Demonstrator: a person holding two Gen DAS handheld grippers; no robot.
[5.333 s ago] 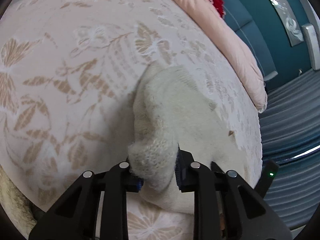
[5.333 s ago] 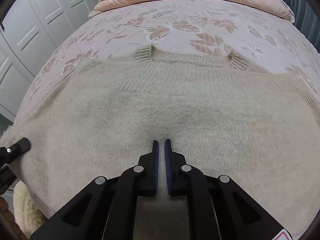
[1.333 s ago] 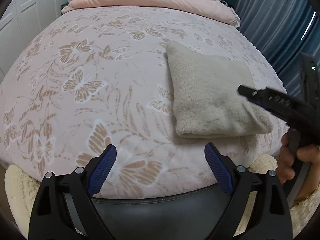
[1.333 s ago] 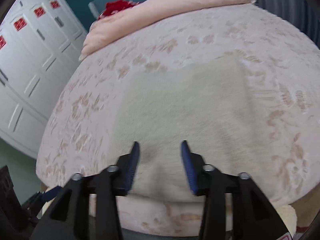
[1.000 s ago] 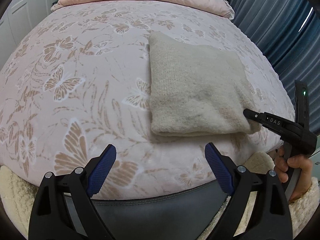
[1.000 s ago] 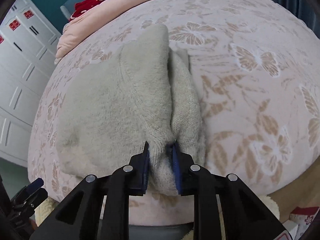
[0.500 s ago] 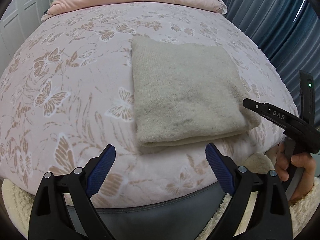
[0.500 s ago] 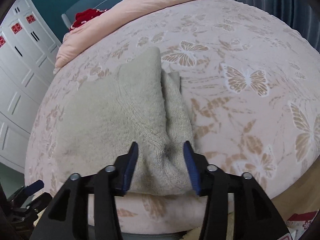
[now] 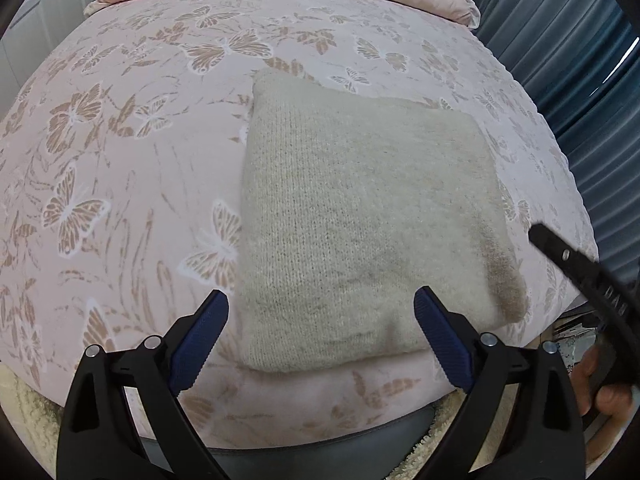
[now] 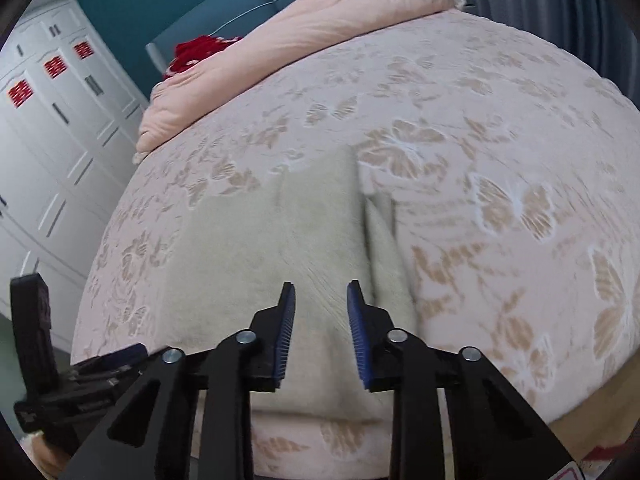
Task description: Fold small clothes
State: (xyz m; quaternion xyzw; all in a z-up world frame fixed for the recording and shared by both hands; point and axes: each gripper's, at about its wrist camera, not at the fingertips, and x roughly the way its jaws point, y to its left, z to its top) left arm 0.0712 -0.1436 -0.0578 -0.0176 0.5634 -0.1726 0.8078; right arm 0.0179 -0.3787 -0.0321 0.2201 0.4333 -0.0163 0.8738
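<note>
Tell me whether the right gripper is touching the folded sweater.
Apart. In the left wrist view the right gripper hangs off beyond the folded sweater, pink bedspread showing between them. Its jaws have just been closing, nothing between them.

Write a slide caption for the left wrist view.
Open left claw above a folded beige sweater on a butterfly-patterned bedspread.

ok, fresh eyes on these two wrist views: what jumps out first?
The folded beige knit sweater lying flat near the front edge of the pink butterfly-print bedspread, held by neither claw. The left claw stands wide open just in front of its near edge; the right claw hangs over its right side, its jaws having just been closing with nothing between them. At the far end lies a rolled peach duvet.
</note>
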